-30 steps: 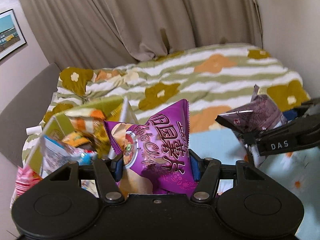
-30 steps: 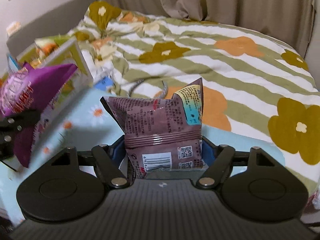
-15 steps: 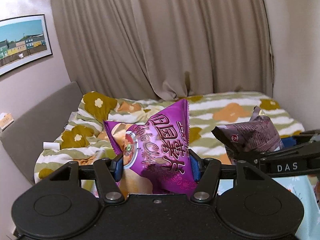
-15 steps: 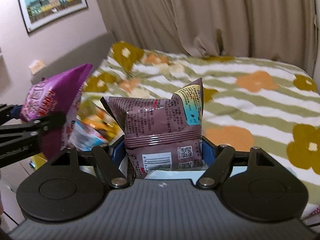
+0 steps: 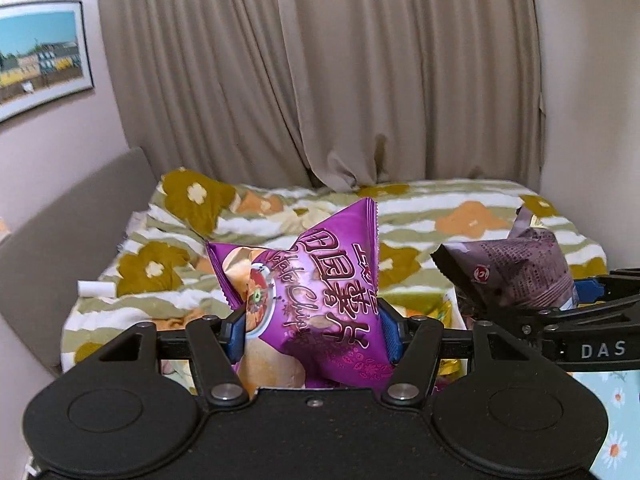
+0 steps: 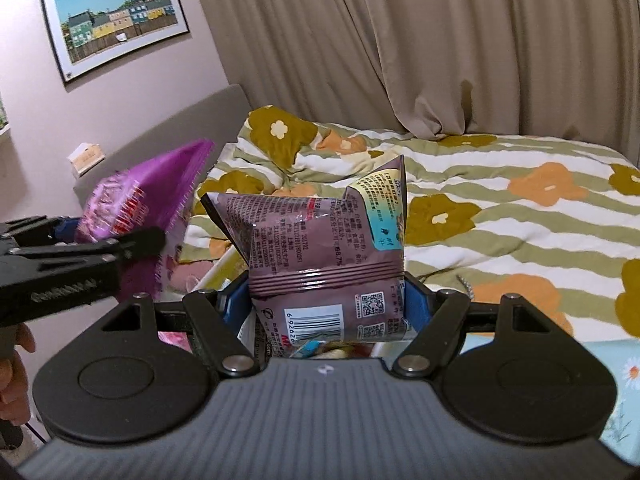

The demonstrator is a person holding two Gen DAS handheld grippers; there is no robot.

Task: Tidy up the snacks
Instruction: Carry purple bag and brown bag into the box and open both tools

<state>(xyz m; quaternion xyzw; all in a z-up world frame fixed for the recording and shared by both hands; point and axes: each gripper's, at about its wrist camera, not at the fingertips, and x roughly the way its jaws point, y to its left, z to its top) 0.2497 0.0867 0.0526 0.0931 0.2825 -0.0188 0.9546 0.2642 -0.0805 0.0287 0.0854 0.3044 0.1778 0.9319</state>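
My left gripper [image 5: 312, 330] is shut on a bright purple potato chip bag [image 5: 320, 300] and holds it up in the air. It also shows at the left of the right wrist view [image 6: 136, 216]. My right gripper [image 6: 326, 308] is shut on a dull mauve snack bag [image 6: 320, 256] with a barcode. That bag and gripper show at the right of the left wrist view [image 5: 520, 272]. The two grippers are side by side, raised, with snack packets partly hidden below them [image 6: 320, 350].
A bed with a striped flowered quilt [image 5: 440, 220] lies ahead, with beige curtains [image 5: 320, 80] behind. A grey headboard [image 5: 60, 232] and a framed picture [image 6: 116, 12] are at the left. A light blue daisy cloth [image 5: 612, 420] lies at the lower right.
Both grippers have lifted and tilted up with their bags. The box of snacks that showed at the left a second ago has dropped below the view.
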